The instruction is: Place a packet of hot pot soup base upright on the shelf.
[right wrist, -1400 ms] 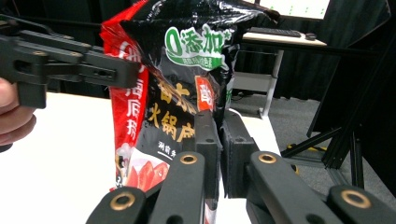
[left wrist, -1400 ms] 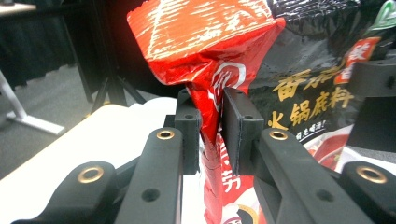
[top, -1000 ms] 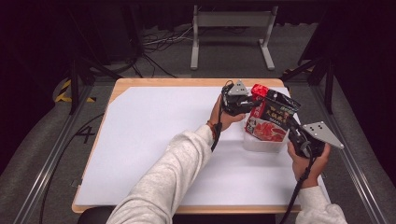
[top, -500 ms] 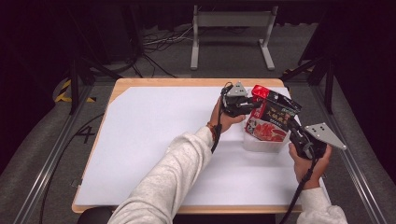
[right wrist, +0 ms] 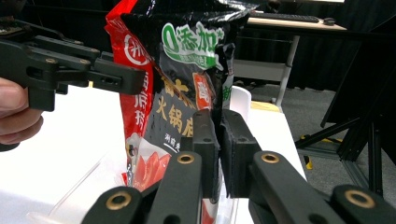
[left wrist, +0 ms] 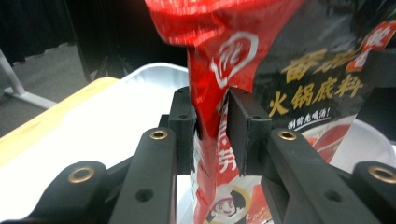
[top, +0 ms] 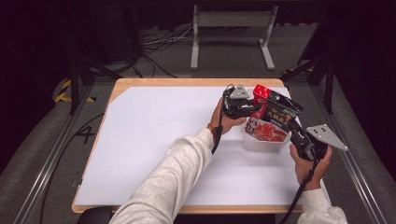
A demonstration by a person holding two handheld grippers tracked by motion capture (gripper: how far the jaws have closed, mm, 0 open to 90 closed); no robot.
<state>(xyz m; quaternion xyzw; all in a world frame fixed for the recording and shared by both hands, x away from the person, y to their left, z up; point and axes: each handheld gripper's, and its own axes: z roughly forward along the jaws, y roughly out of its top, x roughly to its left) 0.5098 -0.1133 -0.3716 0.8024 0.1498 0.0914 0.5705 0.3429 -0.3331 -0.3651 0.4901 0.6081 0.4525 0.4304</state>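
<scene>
A red and black soup-base pouch stands upright in a clear plastic tub at the table's right. My left gripper is shut on the pouch's red left edge; its jaws pinch the foil from both sides. My right gripper is shut on the pouch's black right edge. In the right gripper view the pouch rises above my jaws, with the left gripper clamped on its far side and a hand behind it.
The white table sheet spreads wide to the left. The wooden table edge runs along the back. A metal frame stand and cables lie on the floor beyond. Rails flank both table sides.
Both grippers keep their hold on the pouch. The pouch and the right hand have shifted very slightly; little else differs.
</scene>
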